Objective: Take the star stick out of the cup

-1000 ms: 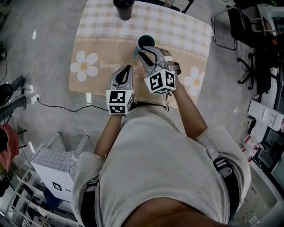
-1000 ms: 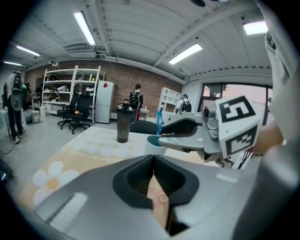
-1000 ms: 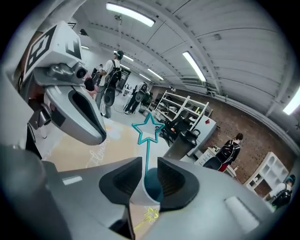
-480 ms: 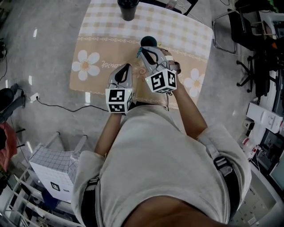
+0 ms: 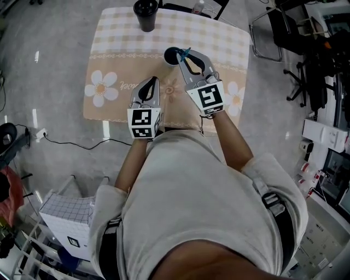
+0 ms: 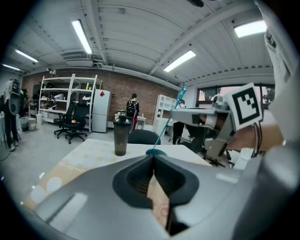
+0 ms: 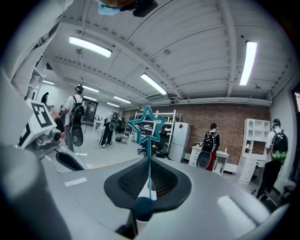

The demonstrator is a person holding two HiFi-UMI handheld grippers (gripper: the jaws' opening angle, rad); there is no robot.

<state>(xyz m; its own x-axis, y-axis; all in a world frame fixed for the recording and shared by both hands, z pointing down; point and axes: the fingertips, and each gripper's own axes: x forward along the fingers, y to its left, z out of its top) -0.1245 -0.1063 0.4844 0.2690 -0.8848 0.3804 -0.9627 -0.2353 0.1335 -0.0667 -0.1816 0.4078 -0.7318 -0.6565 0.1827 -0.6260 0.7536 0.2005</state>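
Observation:
A dark teal cup (image 5: 173,55) stands on the flowered tablecloth (image 5: 109,60). A thin teal star stick (image 5: 184,53) rises out of it. My right gripper (image 5: 185,57) is at the cup's rim, its jaws closing on the stick. In the right gripper view the stick (image 7: 149,164) runs up between the pads of the right gripper (image 7: 150,161), with the outlined star (image 7: 147,125) above them. My left gripper (image 5: 153,82) hovers shut and holding nothing, near the cup on its left. In the left gripper view, the left gripper (image 6: 153,158) points at the cup (image 6: 155,152) and the slanting stick (image 6: 168,125).
A black shaker bottle (image 5: 145,13) stands at the table's far edge, also seen in the left gripper view as the bottle (image 6: 120,136). Office chairs (image 5: 284,33) stand to the right of the table. A white box (image 5: 68,221) sits on the floor near left.
My right gripper's jaws, wide open beside the cup a second ago, have come together on the star stick. The left gripper has barely moved.

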